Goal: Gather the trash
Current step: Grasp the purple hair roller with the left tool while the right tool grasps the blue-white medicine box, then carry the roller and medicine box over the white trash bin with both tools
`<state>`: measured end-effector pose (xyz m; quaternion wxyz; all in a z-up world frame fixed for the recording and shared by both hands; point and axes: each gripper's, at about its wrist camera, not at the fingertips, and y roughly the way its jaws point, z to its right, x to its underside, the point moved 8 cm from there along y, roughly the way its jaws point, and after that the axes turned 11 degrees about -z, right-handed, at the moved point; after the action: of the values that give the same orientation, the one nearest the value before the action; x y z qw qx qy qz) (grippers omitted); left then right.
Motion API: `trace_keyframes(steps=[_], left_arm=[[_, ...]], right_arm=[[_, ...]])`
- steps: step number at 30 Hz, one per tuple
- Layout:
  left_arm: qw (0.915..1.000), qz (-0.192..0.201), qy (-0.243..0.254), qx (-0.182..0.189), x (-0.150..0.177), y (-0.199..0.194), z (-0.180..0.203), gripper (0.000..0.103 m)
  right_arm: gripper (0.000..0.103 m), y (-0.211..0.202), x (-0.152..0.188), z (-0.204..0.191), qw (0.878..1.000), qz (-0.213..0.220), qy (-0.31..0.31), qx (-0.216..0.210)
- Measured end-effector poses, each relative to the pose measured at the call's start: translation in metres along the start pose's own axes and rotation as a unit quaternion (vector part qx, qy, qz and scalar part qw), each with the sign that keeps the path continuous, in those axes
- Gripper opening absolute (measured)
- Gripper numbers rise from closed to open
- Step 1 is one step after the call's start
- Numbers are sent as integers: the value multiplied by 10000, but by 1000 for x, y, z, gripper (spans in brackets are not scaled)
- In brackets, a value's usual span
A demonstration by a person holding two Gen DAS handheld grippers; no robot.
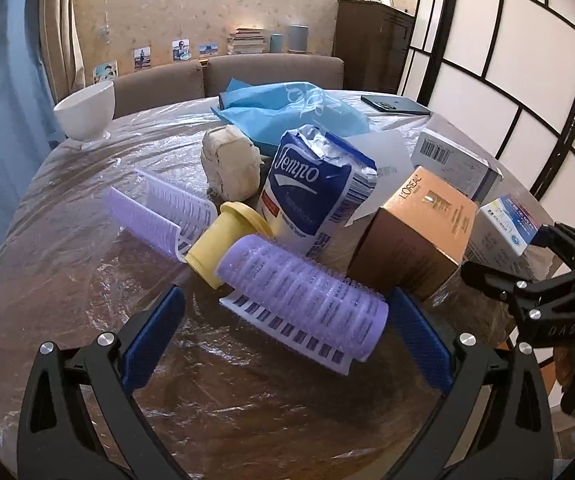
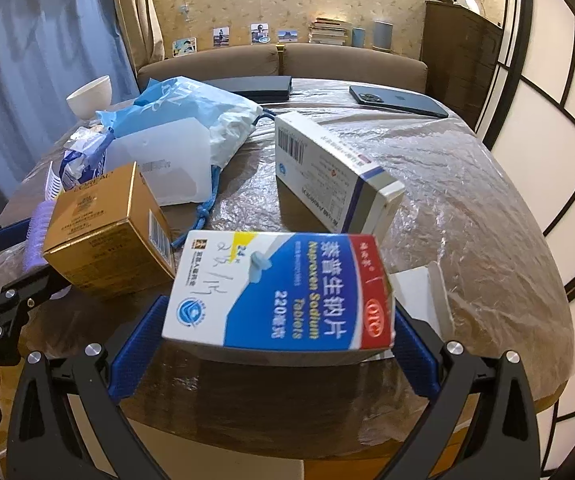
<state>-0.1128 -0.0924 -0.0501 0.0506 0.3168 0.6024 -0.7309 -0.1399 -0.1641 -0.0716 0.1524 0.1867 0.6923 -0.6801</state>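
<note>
In the left wrist view my left gripper (image 1: 283, 320) is open around a purple hair roller (image 1: 303, 284) with a barcode label, which lies on the plastic-covered table (image 1: 87, 280); its jaws stand apart from the roller's ends. A yellow cap (image 1: 223, 240), a Tempo tissue pack (image 1: 315, 188), a gold L'Oreal box (image 1: 419, 232) and a purple comb-like strip (image 1: 159, 212) lie close behind. In the right wrist view my right gripper (image 2: 279, 332) is shut on a blue, white and red tablet box (image 2: 283, 292), held between its blue pads above the table edge.
A white bowl (image 1: 87, 110) stands at the far left. A blue bag (image 2: 191, 108), a white medicine box (image 2: 331, 176), a phone (image 2: 397, 100) and a dark flat case (image 2: 247, 84) lie farther back. A sofa and a paper screen stand beyond the table.
</note>
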Motion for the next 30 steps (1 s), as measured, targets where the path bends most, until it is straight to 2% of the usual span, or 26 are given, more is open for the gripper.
trace_keyframes(steps=[2,6,7,10,13,21,30], left_arm=[[10000,-34,-77,-41,1,1,-1,102],[9998,-93,-164,45,4,4,0,91],[9999,-78,-140,11,4,4,0,90],[10000,-59,-55,-52,4,4,3,79],[9999,-43,-107,5,4,2,3,79],[9997,46,-212,71,9,-15,2,79],[9990,-32,-428,130,20,-26,-1,79]], right_arm=[[99,-1,0,-1,10000,40,-14,34],[99,-2,-1,1,9999,85,63,-37],[97,-2,0,2,9999,93,96,-71],[89,-1,-1,5,9998,87,165,-96],[79,-4,-1,5,9999,94,97,-77],[78,-18,5,8,9994,144,195,-228],[78,-30,8,-5,9991,143,65,-384]])
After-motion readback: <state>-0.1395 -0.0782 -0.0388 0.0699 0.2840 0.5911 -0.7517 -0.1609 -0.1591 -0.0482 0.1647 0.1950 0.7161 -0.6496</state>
